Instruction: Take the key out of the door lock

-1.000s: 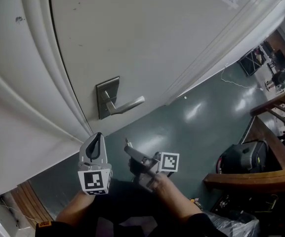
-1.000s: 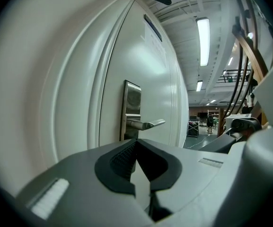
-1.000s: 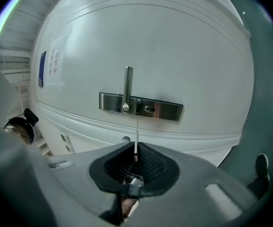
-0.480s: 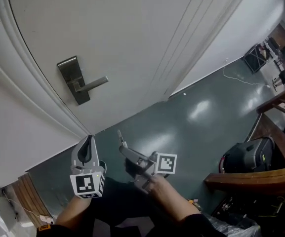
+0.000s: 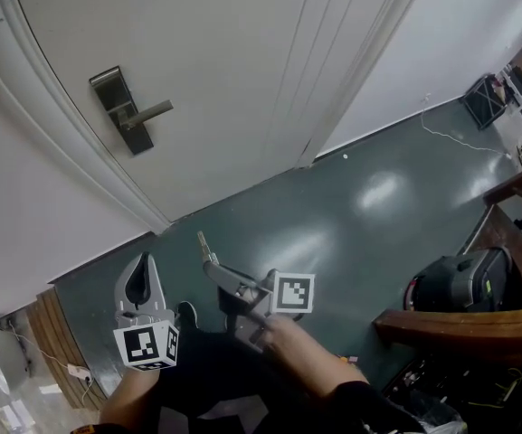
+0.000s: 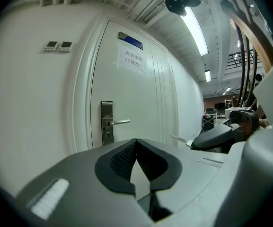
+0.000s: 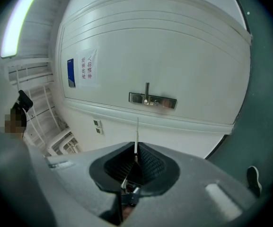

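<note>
Two grippers are hanging low in front of the door (image 5: 206,70), well apart from its lock (image 5: 114,107). The right gripper (image 5: 213,268) is clamping the key (image 5: 203,242) between its closed jaws, and the thin blade is sticking out past the tips toward the door. The key is sitting clear of the lock, above the floor (image 5: 360,206). The left gripper (image 5: 139,262) is standing near the right one, its jaws pressing together at the tips and gripping nothing. A handle (image 5: 152,111) is jutting from the lock plate. At the right, a bag (image 5: 455,283) is lying on the floor beside a wooden rail (image 5: 460,324).
</note>
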{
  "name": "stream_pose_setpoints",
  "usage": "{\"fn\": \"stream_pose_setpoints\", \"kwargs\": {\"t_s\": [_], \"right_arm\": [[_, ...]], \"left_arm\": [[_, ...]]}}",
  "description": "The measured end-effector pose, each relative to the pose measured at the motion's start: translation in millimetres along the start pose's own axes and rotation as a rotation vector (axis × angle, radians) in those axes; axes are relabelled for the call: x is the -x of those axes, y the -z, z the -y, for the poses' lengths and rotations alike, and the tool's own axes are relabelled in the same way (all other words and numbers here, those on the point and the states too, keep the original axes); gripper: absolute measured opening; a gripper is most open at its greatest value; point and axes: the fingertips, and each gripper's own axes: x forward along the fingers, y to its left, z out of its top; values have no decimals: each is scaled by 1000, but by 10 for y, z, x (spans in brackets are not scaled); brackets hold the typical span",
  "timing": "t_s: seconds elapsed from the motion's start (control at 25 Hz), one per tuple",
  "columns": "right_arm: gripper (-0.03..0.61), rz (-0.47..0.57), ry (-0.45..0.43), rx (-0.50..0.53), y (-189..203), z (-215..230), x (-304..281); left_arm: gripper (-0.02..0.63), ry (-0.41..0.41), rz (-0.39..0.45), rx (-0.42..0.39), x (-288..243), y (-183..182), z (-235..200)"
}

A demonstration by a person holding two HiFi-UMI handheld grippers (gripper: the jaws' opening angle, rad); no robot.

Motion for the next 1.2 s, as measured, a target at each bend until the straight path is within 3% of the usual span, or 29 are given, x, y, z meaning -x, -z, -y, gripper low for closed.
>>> {"fn": "stream_pose_setpoints", "kwargs": {"t_s": [0.48, 0.8, 1.2], "right_arm": [[14, -57, 41, -25, 802, -123, -98], [14, -51, 93, -40, 1350, -40, -111], [14, 8, 99, 4, 1516, -105, -204]], "left_arm": [[18, -38, -19, 55, 636, 259, -278], [18, 15, -64, 74, 914, 482, -461], [18, 106, -44, 62, 984, 473, -444]]}}
